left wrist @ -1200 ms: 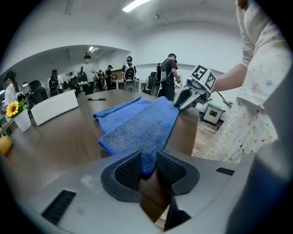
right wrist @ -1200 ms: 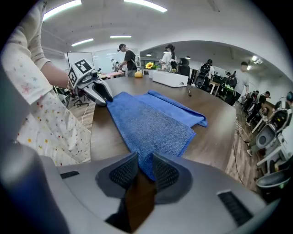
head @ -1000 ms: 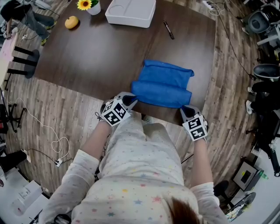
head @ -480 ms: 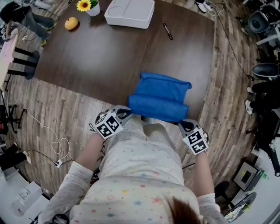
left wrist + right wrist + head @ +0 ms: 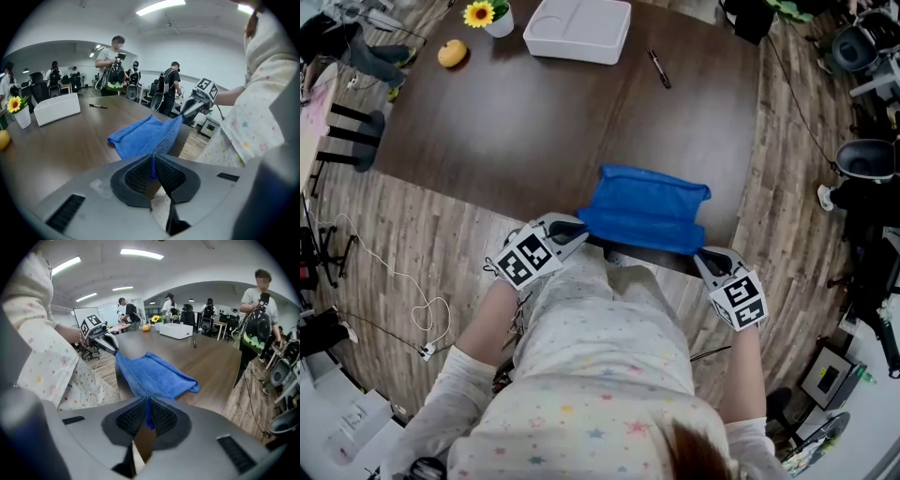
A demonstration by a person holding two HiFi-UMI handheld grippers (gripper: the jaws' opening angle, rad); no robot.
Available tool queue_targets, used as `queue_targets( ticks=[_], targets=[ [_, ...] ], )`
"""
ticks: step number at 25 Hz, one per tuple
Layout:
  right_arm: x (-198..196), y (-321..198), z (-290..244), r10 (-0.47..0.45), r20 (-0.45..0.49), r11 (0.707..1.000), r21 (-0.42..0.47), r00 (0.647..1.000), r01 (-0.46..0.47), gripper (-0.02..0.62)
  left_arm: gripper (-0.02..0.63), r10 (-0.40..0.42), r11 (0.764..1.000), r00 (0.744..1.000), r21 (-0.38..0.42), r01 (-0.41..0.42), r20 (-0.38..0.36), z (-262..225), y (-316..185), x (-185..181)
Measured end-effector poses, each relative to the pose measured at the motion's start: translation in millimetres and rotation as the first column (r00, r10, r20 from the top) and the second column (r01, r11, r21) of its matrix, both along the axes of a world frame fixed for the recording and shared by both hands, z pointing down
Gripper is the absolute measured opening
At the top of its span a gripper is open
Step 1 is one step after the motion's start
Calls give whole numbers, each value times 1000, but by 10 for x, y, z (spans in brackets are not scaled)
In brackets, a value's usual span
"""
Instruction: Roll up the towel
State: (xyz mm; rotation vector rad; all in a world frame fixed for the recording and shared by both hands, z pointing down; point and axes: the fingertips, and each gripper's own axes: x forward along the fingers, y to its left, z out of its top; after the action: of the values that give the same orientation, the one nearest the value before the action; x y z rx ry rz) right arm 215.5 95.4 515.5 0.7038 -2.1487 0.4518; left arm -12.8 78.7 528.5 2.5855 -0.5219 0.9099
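I have the towel (image 5: 645,208) by its near hem at the bench (image 5: 506,122) edge, long axis running left to right, the rest lying ahead of me on the wood. The left gripper (image 5: 578,229) and right gripper (image 5: 702,255) each sit at one near corner, equally close. Both gripper views show the jaws pinched on a thin blue fold and the hem taut between them; the head view alone shows the towel's whole outline

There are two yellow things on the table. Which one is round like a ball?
The yellow fruit, lying on the table near its far left corner. The other one, the sunflower beside it, has petals and stands in a white pot.
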Motion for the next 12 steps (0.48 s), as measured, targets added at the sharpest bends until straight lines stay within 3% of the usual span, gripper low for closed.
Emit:
queue_targets(
  ticks=[6, 9, 12],
  targets=[
    [34, -601, -194, 42, 17, 995, 90, 999, -43, 26, 31, -4, 996, 998, 91, -1, 62, -153, -609, 72],
    [94, -919, -141, 115, 27, 985, 125, 993, -118, 28, 31, -76, 990, 995, 126, 68, 59, -132, -940, 111],
    [166, -1199, -130, 223, 35, 957, 182, 974, -225, 60, 34, -165, 974, 985, 166, 155, 47, -116, -1205, 128]
  ],
)
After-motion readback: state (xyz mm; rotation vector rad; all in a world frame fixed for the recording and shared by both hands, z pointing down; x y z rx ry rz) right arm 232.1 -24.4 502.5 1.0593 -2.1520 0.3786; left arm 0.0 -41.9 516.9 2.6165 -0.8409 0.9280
